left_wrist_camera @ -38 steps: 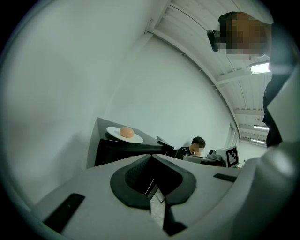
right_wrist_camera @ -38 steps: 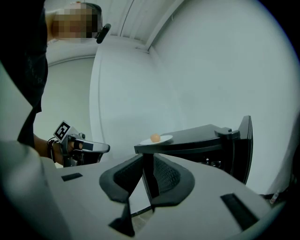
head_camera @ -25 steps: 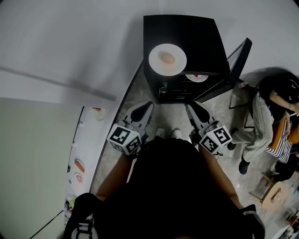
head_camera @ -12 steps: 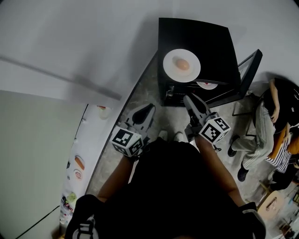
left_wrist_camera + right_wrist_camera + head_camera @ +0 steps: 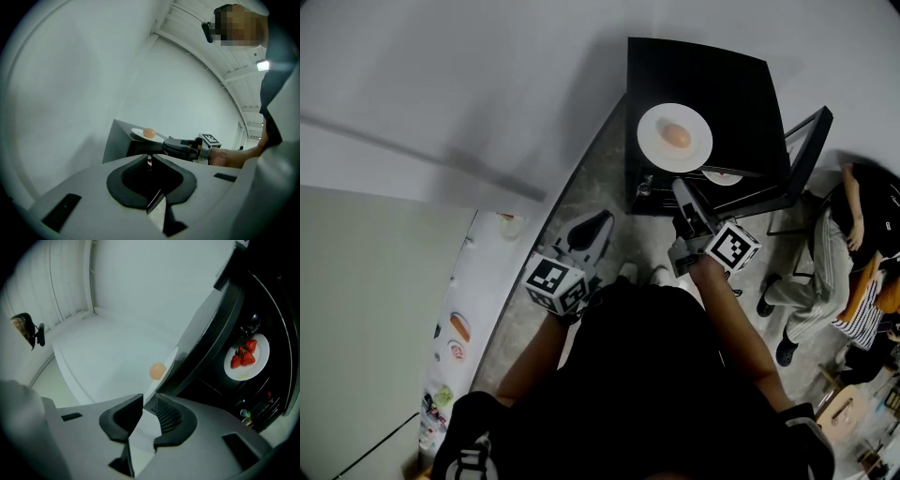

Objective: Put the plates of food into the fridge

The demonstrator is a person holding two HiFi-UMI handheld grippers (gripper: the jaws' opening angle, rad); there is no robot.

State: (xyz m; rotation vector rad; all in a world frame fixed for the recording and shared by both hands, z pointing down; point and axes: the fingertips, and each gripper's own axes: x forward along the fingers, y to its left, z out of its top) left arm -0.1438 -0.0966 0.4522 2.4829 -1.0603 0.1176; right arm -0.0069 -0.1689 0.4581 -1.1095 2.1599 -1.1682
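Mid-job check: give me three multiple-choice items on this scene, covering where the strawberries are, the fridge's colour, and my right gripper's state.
1. Where is the strawberry plate?
A on top of the fridge
B on the floor
C inside the fridge

2. What colour is the fridge?
A black
B white
C red

3. What is the right gripper doing?
A wide open and empty
B shut on the top plate
C holding a bottle

Answers:
1 C: it shows inside the fridge's open front.
2 A: its top and sides are black.
3 B: the plate's white rim runs between the jaws.
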